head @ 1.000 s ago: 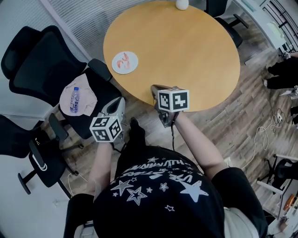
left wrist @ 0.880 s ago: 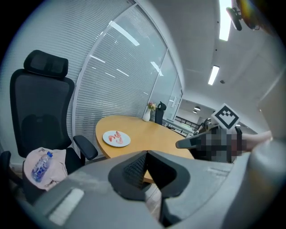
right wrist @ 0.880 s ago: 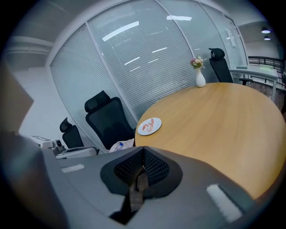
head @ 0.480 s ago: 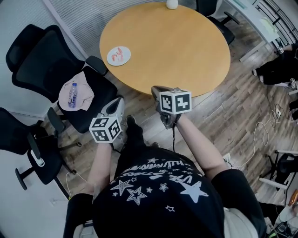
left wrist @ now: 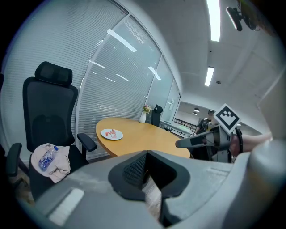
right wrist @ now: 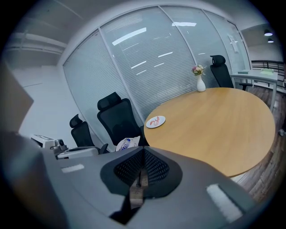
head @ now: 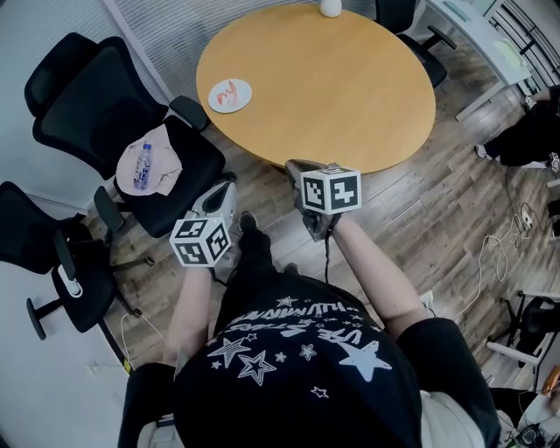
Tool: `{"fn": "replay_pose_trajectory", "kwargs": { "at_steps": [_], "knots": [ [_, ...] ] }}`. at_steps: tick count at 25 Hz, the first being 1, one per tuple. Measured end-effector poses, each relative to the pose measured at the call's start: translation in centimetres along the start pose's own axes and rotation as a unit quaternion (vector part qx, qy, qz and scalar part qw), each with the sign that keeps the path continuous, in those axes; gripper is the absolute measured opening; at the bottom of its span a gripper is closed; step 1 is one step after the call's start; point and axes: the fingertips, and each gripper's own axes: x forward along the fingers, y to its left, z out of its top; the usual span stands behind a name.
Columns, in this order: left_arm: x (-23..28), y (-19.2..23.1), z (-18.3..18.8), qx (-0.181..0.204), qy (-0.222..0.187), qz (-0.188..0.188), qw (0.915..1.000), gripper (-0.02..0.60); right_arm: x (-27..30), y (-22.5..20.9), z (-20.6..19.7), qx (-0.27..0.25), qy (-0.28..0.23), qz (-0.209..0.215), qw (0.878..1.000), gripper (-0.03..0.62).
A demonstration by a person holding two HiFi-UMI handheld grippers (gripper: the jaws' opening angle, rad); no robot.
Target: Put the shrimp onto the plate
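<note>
A white plate (head: 230, 94) with pink shrimp (head: 228, 92) on it lies near the left edge of the round wooden table (head: 332, 79). Both grippers hang over the wooden floor, short of the table's near edge and far from the plate. My left gripper (head: 229, 180) is shut and empty. My right gripper (head: 292, 165) is also shut with nothing between its jaws. The left gripper view shows the plate (left wrist: 111, 133) far beyond the shut left gripper (left wrist: 145, 154). In the right gripper view the plate (right wrist: 155, 121) lies well beyond the shut right gripper (right wrist: 143, 150).
Black office chairs (head: 96, 96) stand left of the table, one holding a cloth and a water bottle (head: 142, 166). A white vase (head: 330, 7) sits at the table's far edge. A person (head: 529, 131) is at the right, and cables (head: 503, 254) lie on the floor.
The head view has drifted a little, so the table and chairs sit slightly differently in the frame. Both grippers stay shut in the same place before the body.
</note>
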Motion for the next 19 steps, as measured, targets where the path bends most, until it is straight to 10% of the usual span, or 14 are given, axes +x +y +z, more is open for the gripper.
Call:
{"fn": "replay_pose_trajectory", "kwargs": {
  "at_steps": [19],
  "knots": [
    [-1.4,-0.2,-0.8,0.006,0.001,0.000,1.0000,0.002,-0.9,1.4,-1.0,-0.040,-0.003,-0.005,0.999,0.000]
  ]
}}
